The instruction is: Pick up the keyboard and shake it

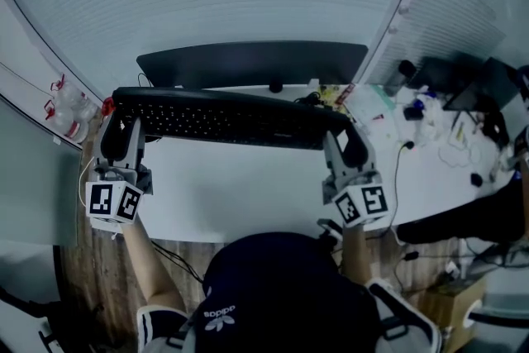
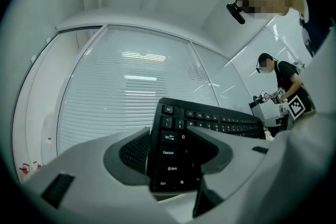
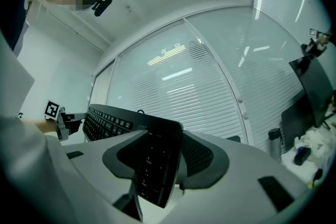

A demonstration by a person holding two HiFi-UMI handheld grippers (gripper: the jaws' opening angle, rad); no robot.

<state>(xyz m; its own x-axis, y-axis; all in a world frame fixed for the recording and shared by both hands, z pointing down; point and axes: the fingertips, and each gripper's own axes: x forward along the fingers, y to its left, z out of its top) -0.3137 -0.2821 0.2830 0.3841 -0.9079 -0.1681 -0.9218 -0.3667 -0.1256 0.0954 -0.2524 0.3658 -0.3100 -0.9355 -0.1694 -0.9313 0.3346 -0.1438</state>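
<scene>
The long black keyboard (image 1: 231, 118) hangs in the air above the white desk (image 1: 248, 186), held at both ends and tilted with its keys facing me. My left gripper (image 1: 122, 128) is shut on the keyboard's left end (image 2: 173, 149), where the Tab, Caps Lock and Shift keys sit between the jaws. At the other end my right gripper (image 1: 345, 146) is shut on the number-pad end (image 3: 155, 165). Each gripper view looks steeply upward along the keyboard toward the blinds and ceiling.
A dark monitor (image 1: 252, 64) stands behind the keyboard. Clutter, cables and a bottle (image 1: 397, 77) fill the desk's right side (image 1: 446, 128). Small bottles (image 1: 70, 107) sit at the far left. Another person (image 2: 281, 78) stands by the glass wall at the right.
</scene>
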